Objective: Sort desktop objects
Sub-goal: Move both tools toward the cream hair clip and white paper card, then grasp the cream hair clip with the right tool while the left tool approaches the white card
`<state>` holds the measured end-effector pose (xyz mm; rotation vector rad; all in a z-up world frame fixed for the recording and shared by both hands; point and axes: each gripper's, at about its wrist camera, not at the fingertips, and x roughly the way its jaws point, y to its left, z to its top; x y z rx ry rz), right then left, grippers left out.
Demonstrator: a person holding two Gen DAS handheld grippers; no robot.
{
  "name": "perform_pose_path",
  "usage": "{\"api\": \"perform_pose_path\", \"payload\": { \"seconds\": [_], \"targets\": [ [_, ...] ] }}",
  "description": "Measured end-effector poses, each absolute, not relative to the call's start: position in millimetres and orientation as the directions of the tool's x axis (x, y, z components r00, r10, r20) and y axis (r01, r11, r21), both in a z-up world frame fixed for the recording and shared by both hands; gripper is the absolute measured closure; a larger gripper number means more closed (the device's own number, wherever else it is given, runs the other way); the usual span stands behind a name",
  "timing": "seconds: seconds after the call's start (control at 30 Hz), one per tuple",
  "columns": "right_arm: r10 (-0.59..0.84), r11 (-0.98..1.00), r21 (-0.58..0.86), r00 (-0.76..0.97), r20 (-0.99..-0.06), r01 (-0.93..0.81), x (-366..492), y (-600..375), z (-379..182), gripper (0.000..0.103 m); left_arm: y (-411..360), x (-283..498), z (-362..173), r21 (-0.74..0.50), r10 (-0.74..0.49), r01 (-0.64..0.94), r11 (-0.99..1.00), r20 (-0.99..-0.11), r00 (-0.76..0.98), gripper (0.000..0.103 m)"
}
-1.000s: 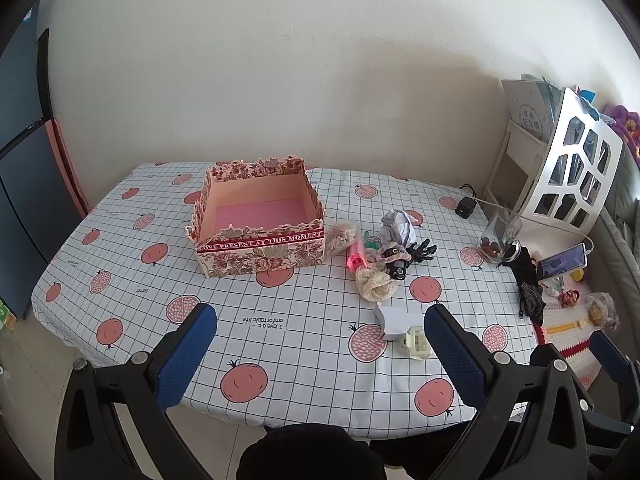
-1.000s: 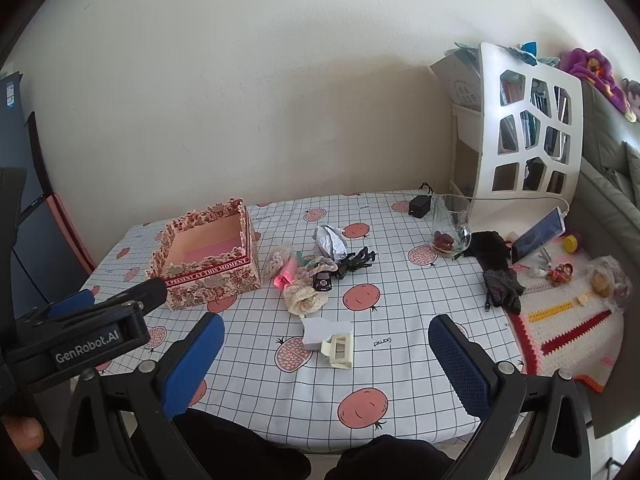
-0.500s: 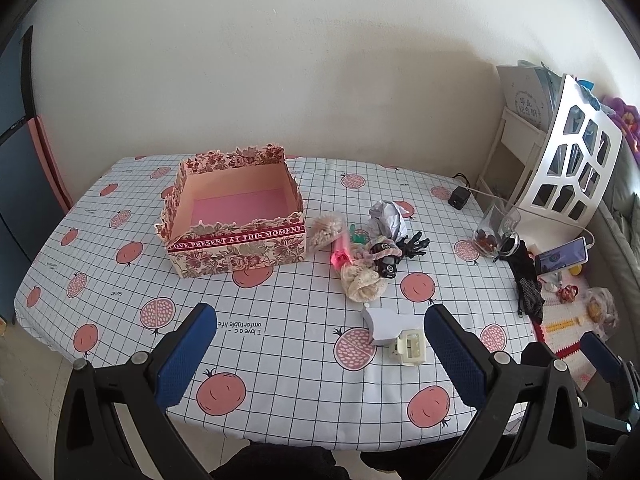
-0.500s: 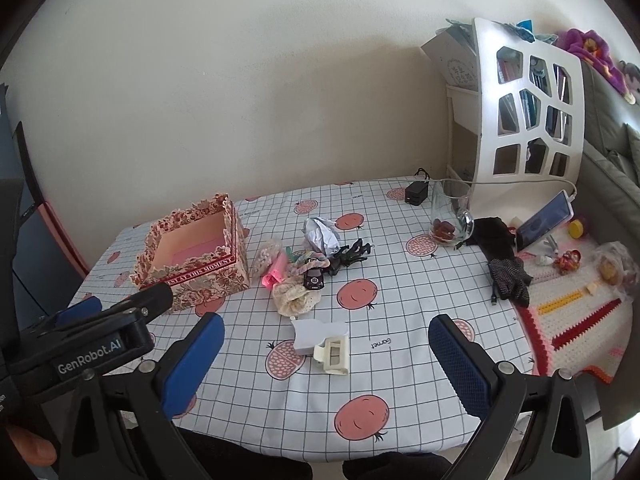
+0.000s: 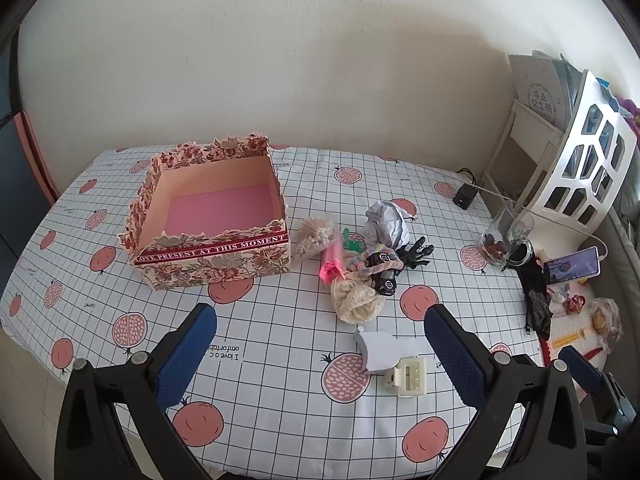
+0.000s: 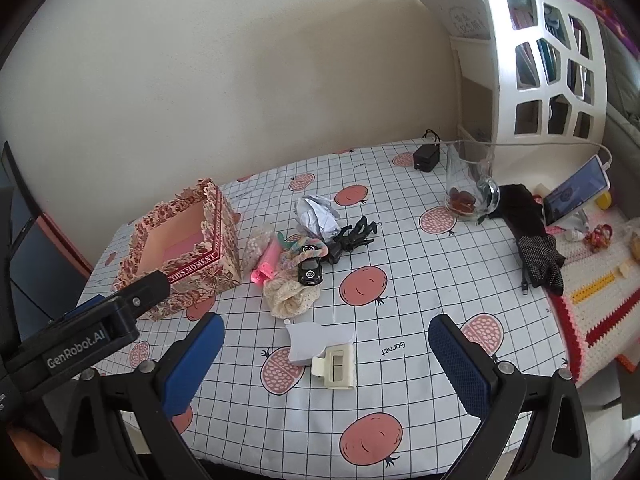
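Writing on box: the floral box point(image 5: 208, 232) carries a red band reading "LOVE PRESENT AT THIS MOMENT"; from the right wrist view only "THIS MOMENT" shows.
Writing on cloth: the checked tablecloth point(image 5: 280, 340) with pomegranate prints has small lines "I love a c / omfortable life" and "Garnet", read upside down.
Writing on gripper: the left gripper point(image 6: 100, 320) body, seen from the right wrist view, is marked "GenRobot.AI".
Writing on shelf: a card in the white rack point(image 5: 588, 148) has Chinese characters, too small to read surely.
Floral box contents: open, pink floor, nothing in it; it stands on the left part of the bench.
Glass jar: the clear glass point(image 6: 470, 188) near the rack holds a few dark red pieces at its bottom.
Clutter pile: just right of the box lie a bag of cotton swabs point(image 5: 314, 236), a pink tube point(image 5: 332, 264), crumpled paper point(image 5: 386, 224), a black toy car point(image 6: 310, 270), a black clip point(image 5: 416, 254) and a cream lace scrunchie point(image 5: 356, 300), crowded and touching.
Near items: a white card point(image 6: 318, 340) overlaps a cream hair clip point(image 6: 336, 368), apart from the pile.
Left fingers point(image 5: 192, 352): spread wide, holding nothing, above the bench's near edge.
Right gripper point(image 6: 326, 356): fingers spread wide, empty, with the card and hair clip between them in view.
Phone point(image 6: 576, 192): propped, screen lit, cable attached.
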<state>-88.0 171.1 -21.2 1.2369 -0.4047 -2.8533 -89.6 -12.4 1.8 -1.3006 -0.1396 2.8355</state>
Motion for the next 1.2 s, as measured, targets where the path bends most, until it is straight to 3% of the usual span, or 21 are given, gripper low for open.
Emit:
{"api": "perform_pose_path", "payload": {
  "seconds": [0.7, 1.03, 1.2],
  "targets": [
    [-0.156, -0.975, 0.211, -0.475, -0.866, -0.064, -153.5, 166.3, -114.1, 0.000, -4.1, -153.5, -89.7, -0.127, 0.088, 0.051, -0.991, -0.877, -0.473, 0.000],
    [-0.177, -0.967, 0.226, -0.319, -0.931, -0.121, -167.0, 160.0, -153.6, 0.000, -15.7, -160.7, -121.0, -0.090, 0.035, 0.134, -0.987, -0.930, -0.367, 0.000],
    [-0.211, -0.951, 0.263, -0.280, -0.937, -0.163, -166.5, 162.1, -163.6, 0.000, -23.0, -160.2, -136.5, -0.135, 0.078, 0.176, -0.975, -0.951, -0.298, 0.000]
  ]
}}
